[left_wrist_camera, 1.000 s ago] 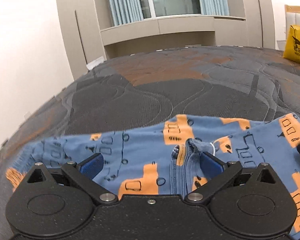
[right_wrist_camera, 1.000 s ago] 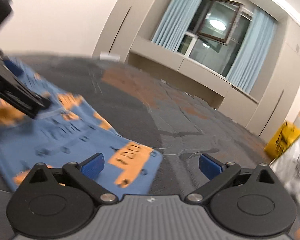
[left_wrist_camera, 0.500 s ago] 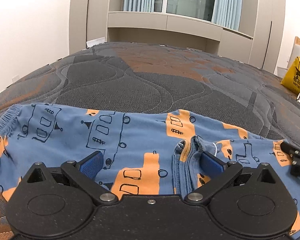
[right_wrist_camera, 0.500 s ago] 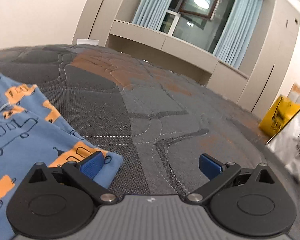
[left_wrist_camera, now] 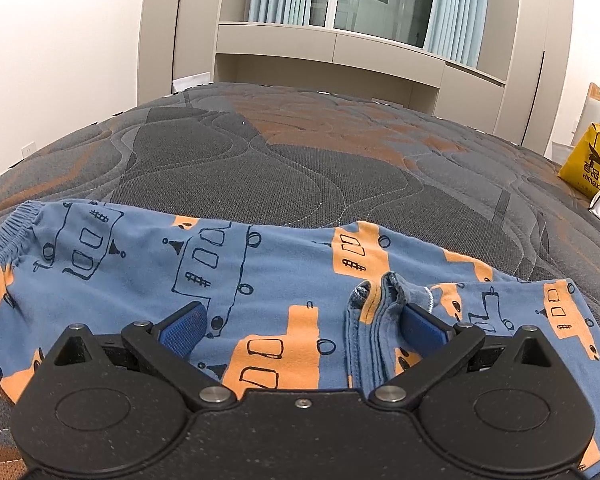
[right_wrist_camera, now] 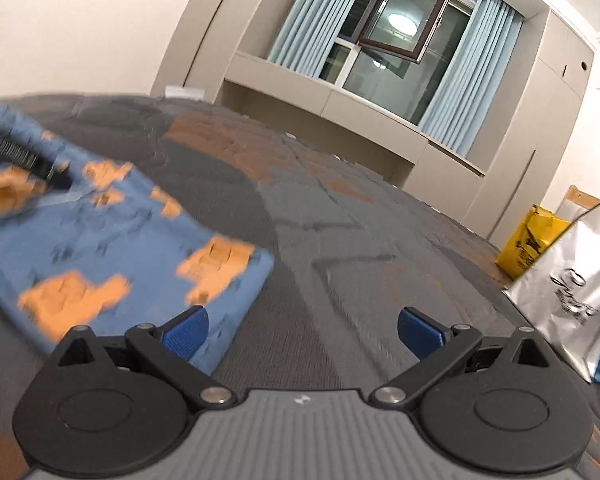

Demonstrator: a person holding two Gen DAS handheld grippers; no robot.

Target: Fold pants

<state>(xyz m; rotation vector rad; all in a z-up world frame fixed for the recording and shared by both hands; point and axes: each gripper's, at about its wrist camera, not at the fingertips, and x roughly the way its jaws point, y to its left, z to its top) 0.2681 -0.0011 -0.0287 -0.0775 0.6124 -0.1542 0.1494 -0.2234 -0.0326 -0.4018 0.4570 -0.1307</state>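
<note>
Compared with a moment ago, the left gripper [left_wrist_camera: 302,326] has eased back a little: more of the pants [left_wrist_camera: 260,280] shows ahead of it, waistband included, and the other gripper's tip, which poked in at the far right edge half a second back, is gone from its view. The right gripper [right_wrist_camera: 300,330] has swung so that the pants [right_wrist_camera: 112,248] reach further across in front of it; the picture there is smeared with motion.

The pants lie flat on the bed [left_wrist_camera: 300,168], blue with orange trucks. The gathered waistband [left_wrist_camera: 8,228] is at their left end, and a bunched seam ridge [left_wrist_camera: 376,320] rises against the left gripper's right finger [left_wrist_camera: 422,326]. Both grippers are spread wide, pinching nothing.

Beyond the pants' far edge the bed is bare quilted cover all the way to the window wall. To the right of the pants, past their hem corner [right_wrist_camera: 256,268], there is open cover until a yellow bag [right_wrist_camera: 528,244] and a silver bag [right_wrist_camera: 572,292] at the bed's edge.
</note>
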